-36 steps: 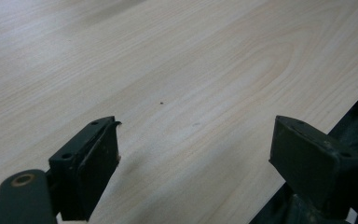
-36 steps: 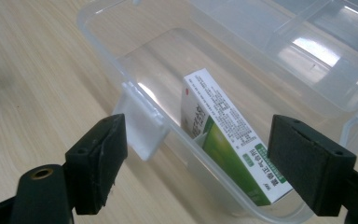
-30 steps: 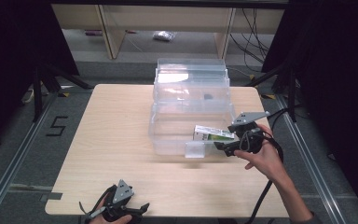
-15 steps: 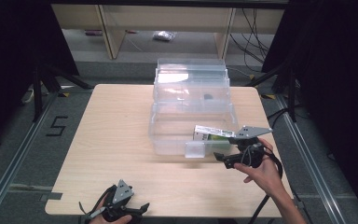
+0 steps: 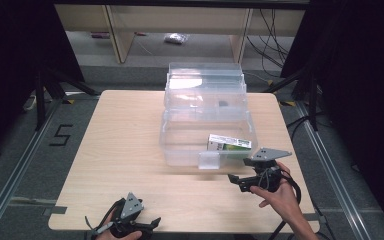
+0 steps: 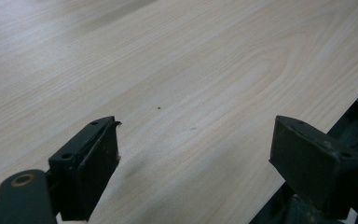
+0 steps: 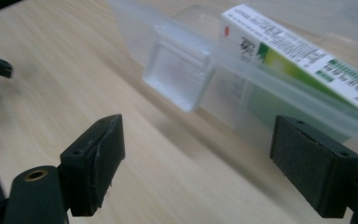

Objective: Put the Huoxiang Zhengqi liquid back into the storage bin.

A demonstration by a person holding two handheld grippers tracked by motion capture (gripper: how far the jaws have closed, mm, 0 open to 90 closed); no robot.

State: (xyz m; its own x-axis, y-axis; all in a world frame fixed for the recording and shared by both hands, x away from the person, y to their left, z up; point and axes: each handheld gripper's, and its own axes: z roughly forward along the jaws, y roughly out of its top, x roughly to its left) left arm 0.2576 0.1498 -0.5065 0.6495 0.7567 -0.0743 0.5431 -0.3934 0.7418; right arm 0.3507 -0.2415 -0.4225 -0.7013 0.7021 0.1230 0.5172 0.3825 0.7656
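A green and white carton (image 5: pixel 229 145) is seen lying in the near right corner of a clear plastic bin (image 5: pixel 180 150), which stands at the middle of the tabletop (image 5: pixel 115 150). The carton rests tilted against the bin's near wall, one end raised toward the rim; in the right gripper view (image 7: pixel 303 51) it is seen through the clear wall. The placing step is therefore judged to be done.

The right gripper (image 5: pixel 240 181) is held just near of the bin, close to the clear latch tab (image 5: pixel 209 160) on the near wall, apart from both. Its fingers (image 7: pixel 93 163) are spread wide and nothing is held between them. The left gripper (image 5: pixel 147 226) is kept at the near left edge of the tabletop, well apart from the bin, with its fingers (image 6: pixel 86 168) also wide and empty over bare wood.

A clear lid (image 5: pixel 205 82) is seen standing open at the far side of the bin. What is left is judged to be closing that lid and perhaps the latch, if closing belongs to the work; no other loose item is seen on the tabletop.
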